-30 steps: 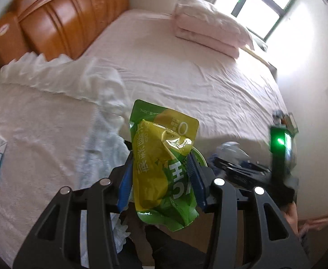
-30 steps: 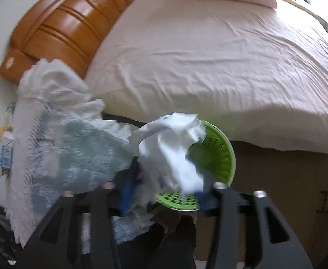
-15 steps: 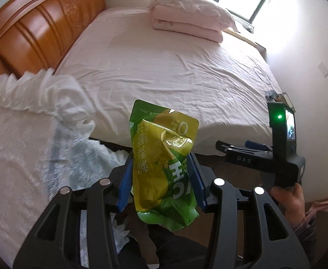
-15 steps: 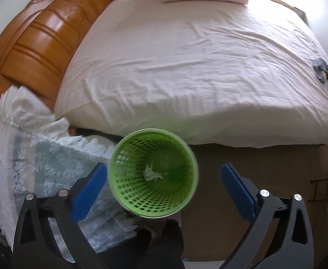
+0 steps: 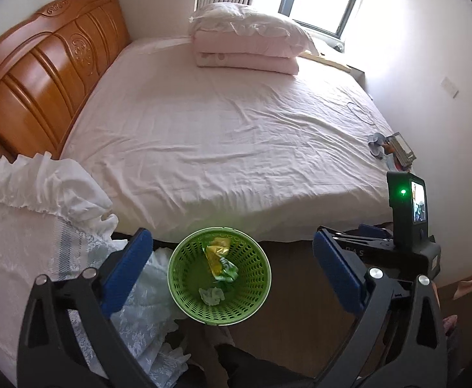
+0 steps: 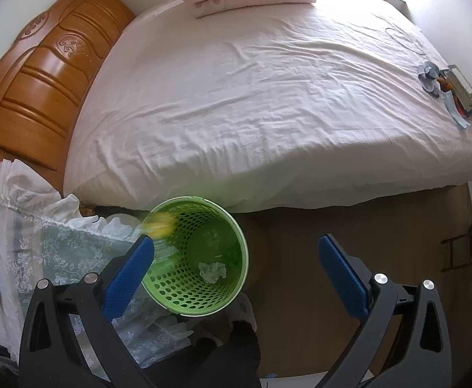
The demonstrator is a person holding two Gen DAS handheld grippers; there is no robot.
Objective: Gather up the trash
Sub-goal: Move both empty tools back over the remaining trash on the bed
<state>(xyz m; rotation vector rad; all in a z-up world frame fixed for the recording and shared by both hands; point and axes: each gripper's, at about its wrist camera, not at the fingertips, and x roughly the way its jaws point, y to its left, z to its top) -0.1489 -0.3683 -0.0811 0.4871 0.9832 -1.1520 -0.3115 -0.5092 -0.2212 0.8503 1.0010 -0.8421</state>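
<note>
Green basket [image 5: 261,294], one wrapper [image 5: 219,263], one tissue [image 5: 211,296]

Green perforated basket [image 5: 255,294], pink bedsheet [image 5: 236,135]

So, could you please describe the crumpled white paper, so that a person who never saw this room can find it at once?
Start at the bed with the pink sheet; on the floor at its near edge stands a round green perforated basket. The crumpled white paper lies at the basket's bottom. Beside it is a yellow-green snack bag, glossy and printed, while the paper is plain, pale and wadded.
</note>
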